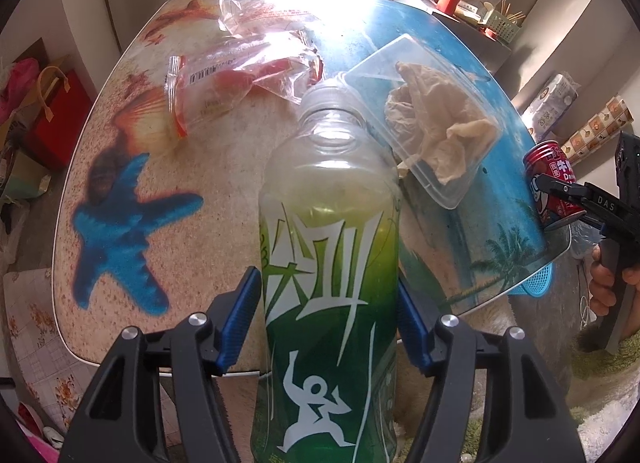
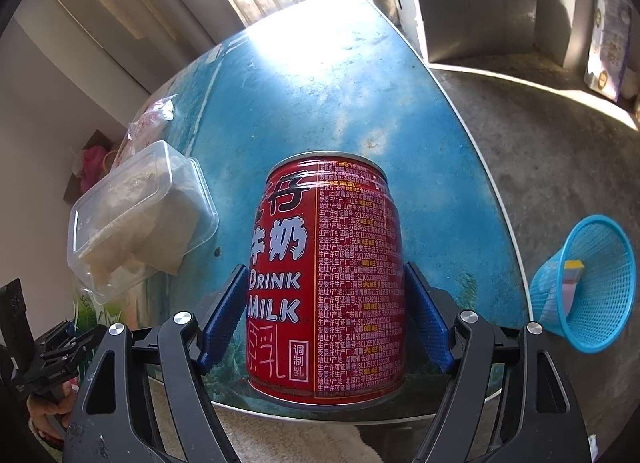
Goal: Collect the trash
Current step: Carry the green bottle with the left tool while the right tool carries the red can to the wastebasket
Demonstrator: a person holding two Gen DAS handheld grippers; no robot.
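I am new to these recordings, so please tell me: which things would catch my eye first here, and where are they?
Most striking is the green-labelled plastic bottle, uncapped, gripped by the left gripper over the near table edge. Equally bold is the red milk can in the right gripper at the table's right edge. Beyond it, a blue mesh basket sits on the floor.

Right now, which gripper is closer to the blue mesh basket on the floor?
Right. The right gripper, shut on the red milk can, sits at the table edge beside the blue basket. The left gripper, shut on the green bottle, is farther along.
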